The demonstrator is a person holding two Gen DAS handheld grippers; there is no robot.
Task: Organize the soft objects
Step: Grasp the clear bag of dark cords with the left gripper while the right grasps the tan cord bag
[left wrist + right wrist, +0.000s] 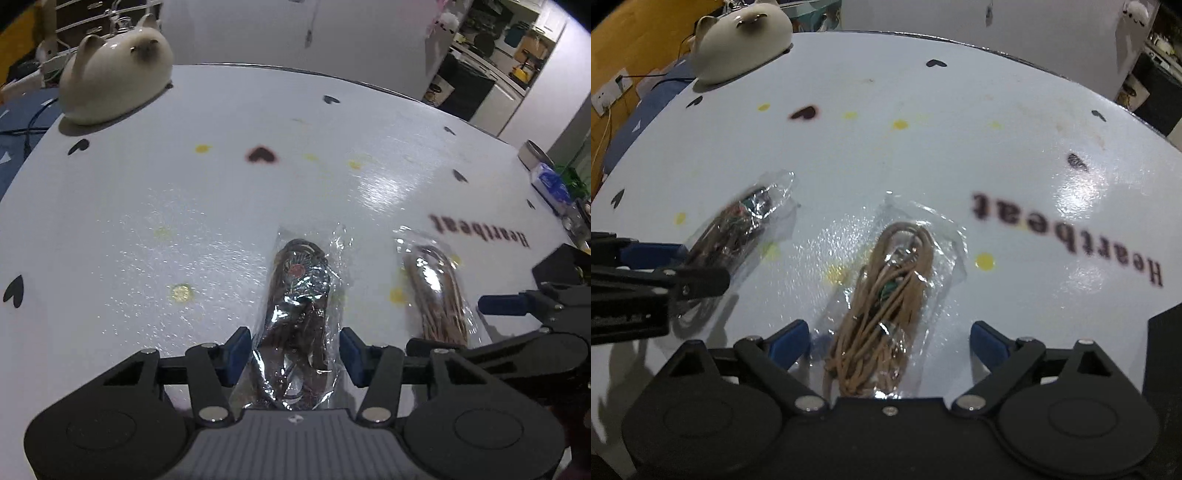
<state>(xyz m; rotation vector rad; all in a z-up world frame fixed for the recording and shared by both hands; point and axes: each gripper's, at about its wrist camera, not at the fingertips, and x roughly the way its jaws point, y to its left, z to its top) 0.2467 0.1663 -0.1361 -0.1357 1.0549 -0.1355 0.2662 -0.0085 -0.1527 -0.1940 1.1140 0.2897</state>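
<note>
Two crinkly clear plastic packets are lying side by side on the glossy white table (147,192): a dark brown cord bundle (299,317) and, just to its right, a tan cord bundle (882,306). I am straddling the brown packet with my left gripper (293,352), blue pads standing on either side of the film; whether they are pressing it I cannot tell, and the packet is resting on the table, near end running under the gripper body. My right gripper (890,338) is spread wide around the near end of the tan packet, blue fingertips (790,338) sitting clear of the wrap on both sides, holding nothing. The tan cord is coiling in loose, stringy loops with a small green fleck inside; the brown one is shining under wrinkled foil-like glare. The tabletop is showing printed black hearts, yellow dots and the word "Heartbeat". A smooth cream ceramic cat figure (114,74) is sitting at the far left edge, well apart from both packets.
</note>
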